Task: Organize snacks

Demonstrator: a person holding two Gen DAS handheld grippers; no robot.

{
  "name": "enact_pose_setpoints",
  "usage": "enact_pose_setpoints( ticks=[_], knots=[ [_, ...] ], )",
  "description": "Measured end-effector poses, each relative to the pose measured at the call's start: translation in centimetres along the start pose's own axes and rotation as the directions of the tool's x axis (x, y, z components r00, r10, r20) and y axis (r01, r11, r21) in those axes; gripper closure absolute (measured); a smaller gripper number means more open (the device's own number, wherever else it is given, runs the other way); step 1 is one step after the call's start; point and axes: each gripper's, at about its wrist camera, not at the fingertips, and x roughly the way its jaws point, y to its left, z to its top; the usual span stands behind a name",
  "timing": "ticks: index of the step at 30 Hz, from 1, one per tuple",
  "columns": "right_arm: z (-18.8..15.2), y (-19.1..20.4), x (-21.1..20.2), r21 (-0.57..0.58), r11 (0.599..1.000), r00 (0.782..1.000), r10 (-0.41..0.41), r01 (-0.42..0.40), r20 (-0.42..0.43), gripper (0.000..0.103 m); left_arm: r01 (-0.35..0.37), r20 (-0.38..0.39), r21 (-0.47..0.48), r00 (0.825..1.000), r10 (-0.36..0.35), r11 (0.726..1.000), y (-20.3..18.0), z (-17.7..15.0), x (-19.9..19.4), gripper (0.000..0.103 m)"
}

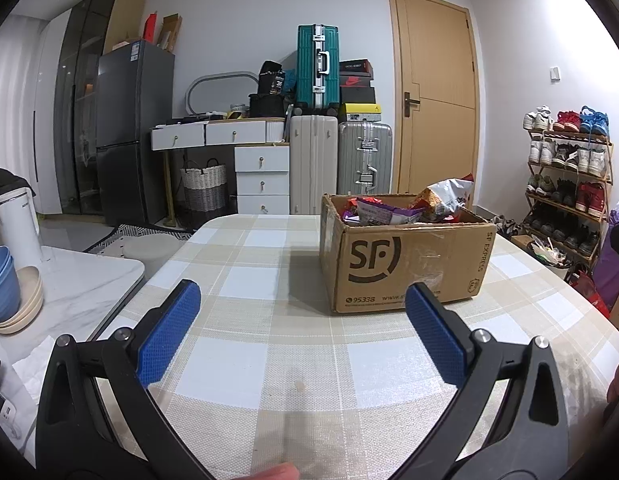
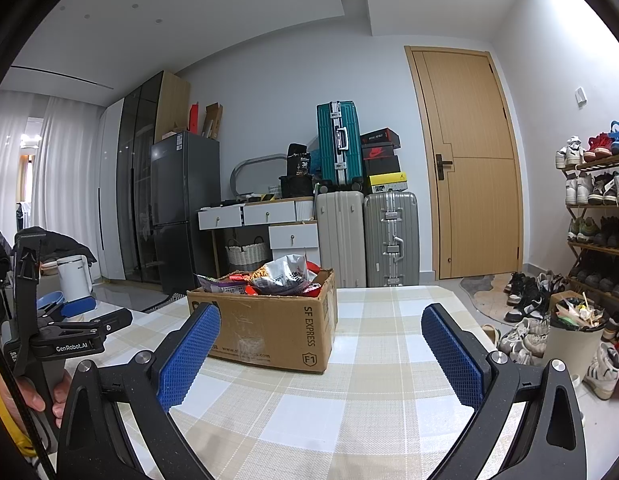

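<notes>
A brown SF Express cardboard box (image 1: 405, 264) stands on the checked tablecloth (image 1: 269, 280), filled with several snack bags (image 1: 393, 210). My left gripper (image 1: 303, 292) is open and empty, hovering over the cloth just short of the box's front left corner. In the right wrist view the same box (image 2: 269, 324) with its snack bags (image 2: 285, 276) sits ahead and to the left. My right gripper (image 2: 321, 316) is open and empty, near the box's right side. The left gripper (image 2: 75, 308) also shows at the left edge of the right wrist view.
A marble side table (image 1: 81, 280) at left holds stacked bowls (image 1: 13, 292) and a white kettle (image 1: 19, 224). Suitcases (image 1: 337, 168), a drawer desk (image 1: 245, 148) and a fridge (image 1: 129, 136) stand behind. A shoe rack (image 1: 569, 176) and a bin (image 2: 573, 332) are at right.
</notes>
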Motion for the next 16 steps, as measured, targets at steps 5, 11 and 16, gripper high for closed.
enact_pose_setpoints(
  ticks=[5,11,16],
  knots=[
    [0.0,0.0,0.0,0.001,1.0,1.0,0.0,0.0,-0.001,0.0,-0.013,-0.006,-0.022,1.0,0.013,1.0,0.0,0.1,-0.2,0.001],
    [-0.1,0.1,0.0,-0.001,1.0,1.0,0.0,0.0,-0.003,0.0,-0.002,0.003,-0.004,1.0,0.002,1.0,-0.4,0.0,-0.4,0.001],
    [-0.2,0.0,0.1,0.002,1.0,1.0,0.002,-0.002,-0.002,0.0,-0.01,0.007,-0.001,1.0,0.01,1.0,-0.4,-0.1,-0.8,0.001]
  ],
)
